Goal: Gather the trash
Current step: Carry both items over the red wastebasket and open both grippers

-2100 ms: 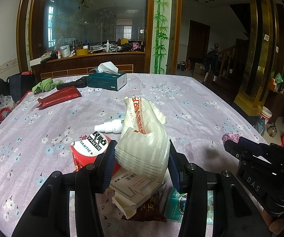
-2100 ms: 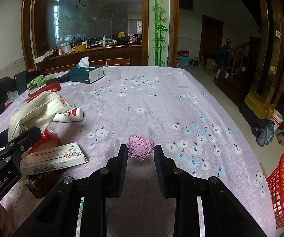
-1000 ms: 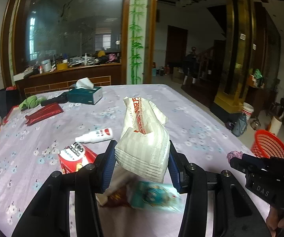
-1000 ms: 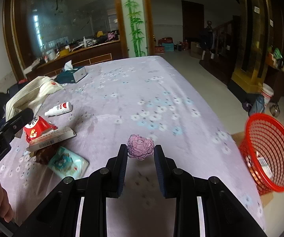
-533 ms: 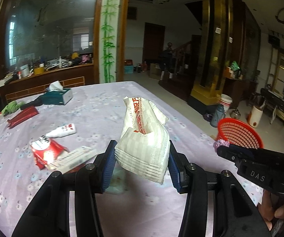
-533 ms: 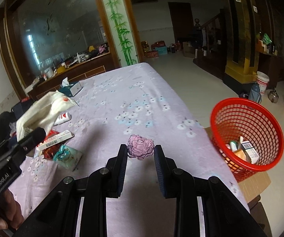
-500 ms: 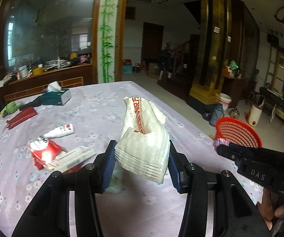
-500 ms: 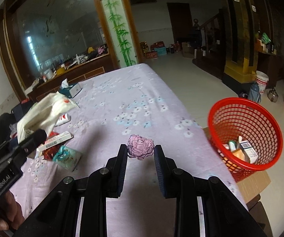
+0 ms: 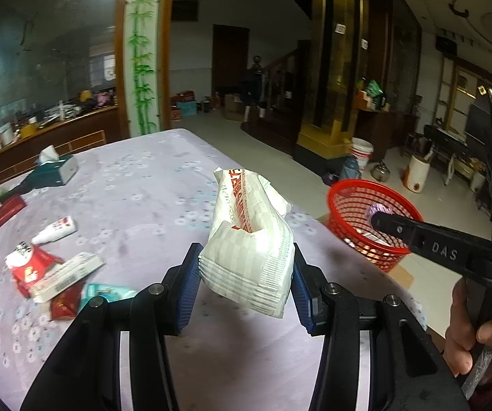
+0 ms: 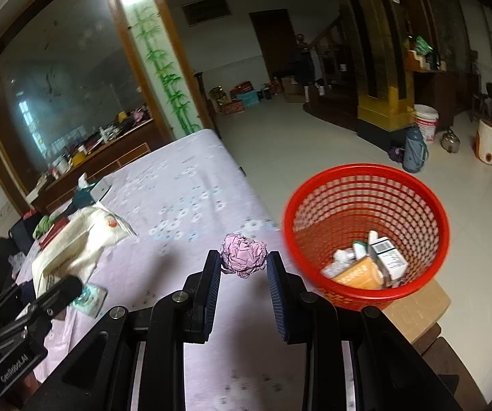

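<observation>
Pink crumpled paper [image 10: 244, 255] sat pinched between the blue pads of the right gripper [image 10: 244, 274], carried above the near corner of the table [image 10: 184, 191]. From the jaws the red basket [image 10: 365, 185] lay ahead and to the right, lower down, standing on a cardboard box [image 10: 413, 308] just past the table edge. Its mouth was open upward, with small boxes and bottles lying in the bottom and room above them. The right gripper was the nearer of the two to that rim; in the left view its tip showed against the basket's mouth.

The left gripper [image 9: 246, 274] held a white wrapper [image 9: 249, 236] clamped across its lower end, long axis pointing up and away. It hung over the cloth, with the basket well off to its right. Between both loads and the basket nothing stood in the way. Other litter [image 9: 50, 270] lay on the table to the left.
</observation>
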The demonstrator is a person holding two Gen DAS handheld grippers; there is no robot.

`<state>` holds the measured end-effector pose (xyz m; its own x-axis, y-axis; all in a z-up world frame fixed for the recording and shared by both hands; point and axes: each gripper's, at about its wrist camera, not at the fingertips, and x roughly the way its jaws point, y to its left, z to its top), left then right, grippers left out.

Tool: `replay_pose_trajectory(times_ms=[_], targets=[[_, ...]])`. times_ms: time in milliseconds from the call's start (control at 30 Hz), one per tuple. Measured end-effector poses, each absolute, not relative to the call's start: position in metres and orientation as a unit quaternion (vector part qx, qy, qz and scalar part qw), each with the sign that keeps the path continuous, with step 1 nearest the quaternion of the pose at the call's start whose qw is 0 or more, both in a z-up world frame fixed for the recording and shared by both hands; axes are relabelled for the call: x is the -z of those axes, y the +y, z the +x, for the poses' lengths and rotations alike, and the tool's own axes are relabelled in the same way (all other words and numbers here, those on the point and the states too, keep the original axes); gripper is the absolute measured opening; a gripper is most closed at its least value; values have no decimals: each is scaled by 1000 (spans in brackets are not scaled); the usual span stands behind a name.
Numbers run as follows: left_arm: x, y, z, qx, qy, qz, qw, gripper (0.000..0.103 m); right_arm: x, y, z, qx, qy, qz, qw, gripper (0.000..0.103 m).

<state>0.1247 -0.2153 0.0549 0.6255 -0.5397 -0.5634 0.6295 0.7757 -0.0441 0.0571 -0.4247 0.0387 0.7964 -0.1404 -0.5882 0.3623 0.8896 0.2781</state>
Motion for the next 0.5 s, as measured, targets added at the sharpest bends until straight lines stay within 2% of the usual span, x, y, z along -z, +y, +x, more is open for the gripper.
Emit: replay_pose_trajectory(times_ms=[500], targets=[[-55, -316, 121, 411, 314, 96, 850, 47, -41, -535, 19, 192, 252, 283, 905, 30]])
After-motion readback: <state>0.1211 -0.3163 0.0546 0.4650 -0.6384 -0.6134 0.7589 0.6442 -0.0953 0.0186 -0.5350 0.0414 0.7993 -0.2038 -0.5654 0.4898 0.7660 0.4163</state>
